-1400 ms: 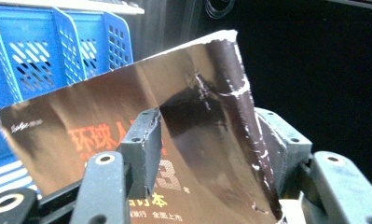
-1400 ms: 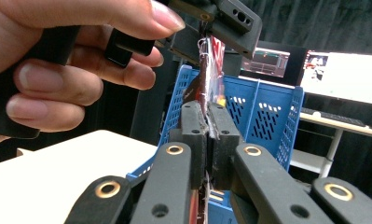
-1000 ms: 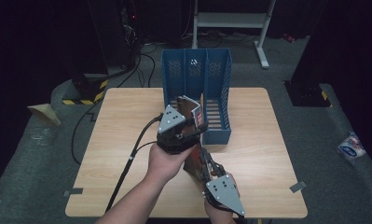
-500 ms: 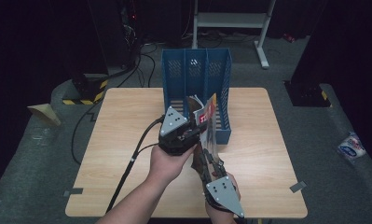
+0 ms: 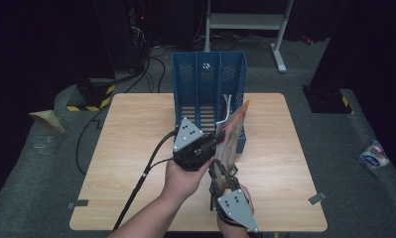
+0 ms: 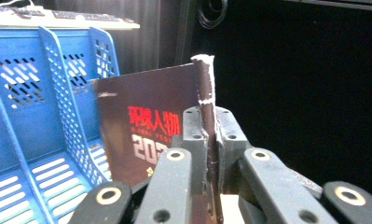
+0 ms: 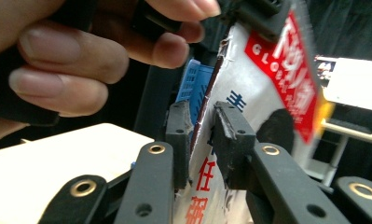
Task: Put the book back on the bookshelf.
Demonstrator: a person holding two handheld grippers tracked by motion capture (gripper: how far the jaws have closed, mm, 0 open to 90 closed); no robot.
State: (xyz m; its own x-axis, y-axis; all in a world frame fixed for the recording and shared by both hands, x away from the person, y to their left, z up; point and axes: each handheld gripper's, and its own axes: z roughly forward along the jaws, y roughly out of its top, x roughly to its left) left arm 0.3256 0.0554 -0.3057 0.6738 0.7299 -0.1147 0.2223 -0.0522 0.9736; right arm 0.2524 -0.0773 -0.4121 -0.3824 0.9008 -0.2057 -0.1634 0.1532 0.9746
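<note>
A magazine with a dark cover and red lettering stands tilted on edge in front of the right slot of a blue file rack. My left gripper comes from the left; its jaws have just closed and are shut on the magazine's edge, pads pressed on both sides. My right gripper reaches up from below. Its jaws have just been opening and stand slightly apart around the magazine's lower edge. The left hand looms close in the right gripper view.
The rack stands at the back middle of a wooden table, with slotted dividers. Black cables run over the floor at the left. A white metal stand is behind the table and a packet lies on the floor at the right.
The magazine has swung from facing the camera to standing tilted on edge toward the rack's right slot. The left jaws have closed on it and the right jaws have loosened.
</note>
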